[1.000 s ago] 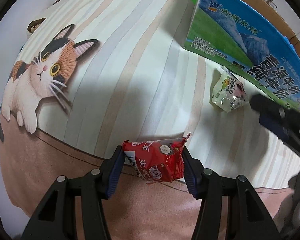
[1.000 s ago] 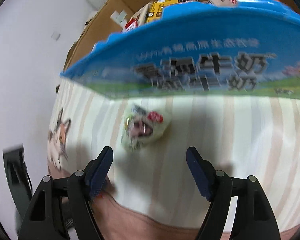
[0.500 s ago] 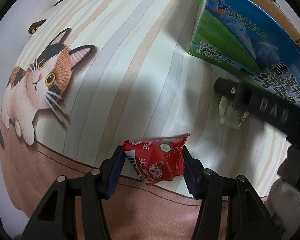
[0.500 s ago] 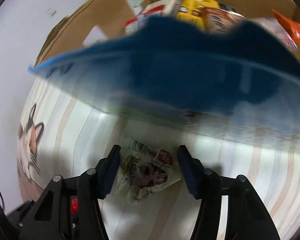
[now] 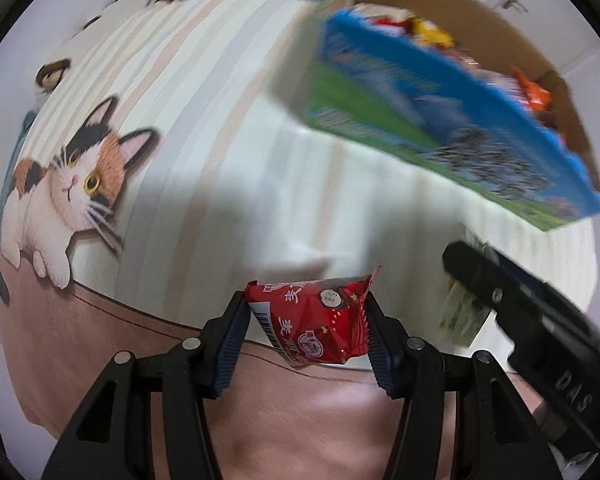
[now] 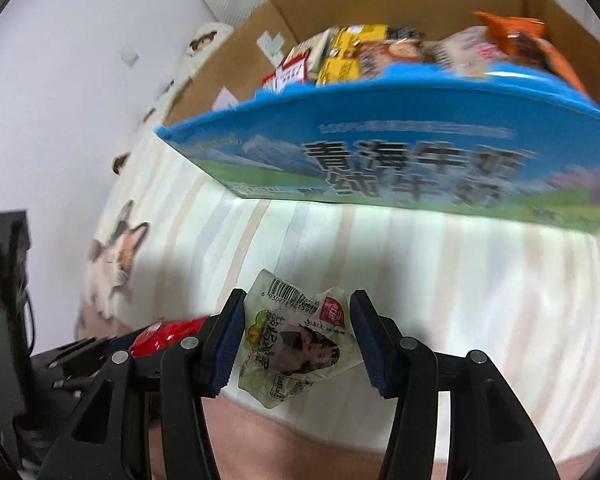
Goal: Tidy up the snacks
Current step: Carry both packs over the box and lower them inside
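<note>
My left gripper (image 5: 306, 336) is shut on a red snack packet (image 5: 314, 330) and holds it above the bedspread. My right gripper (image 6: 296, 336) is shut on a clear white-and-green snack pouch (image 6: 296, 340), lifted off the bedspread. The right gripper also shows at the right of the left wrist view (image 5: 520, 312), with the pouch (image 5: 462, 312) in it. The red packet shows at the lower left of the right wrist view (image 6: 166, 330). Ahead stands a blue and green milk carton box (image 6: 400, 168), (image 5: 440, 128) holding several snacks (image 6: 380, 54).
A brown cardboard box (image 6: 380, 4) stands behind the blue one. The bedspread (image 5: 220, 120) is striped with a calico cat print (image 5: 72, 184) at the left and a pink band near me. A dark object (image 6: 4, 280) is at the far left.
My right gripper closed on the pouch and lifted it off the bedspread. Both grippers rose, so the inside of the box now shows. The left gripper still holds the red packet.
</note>
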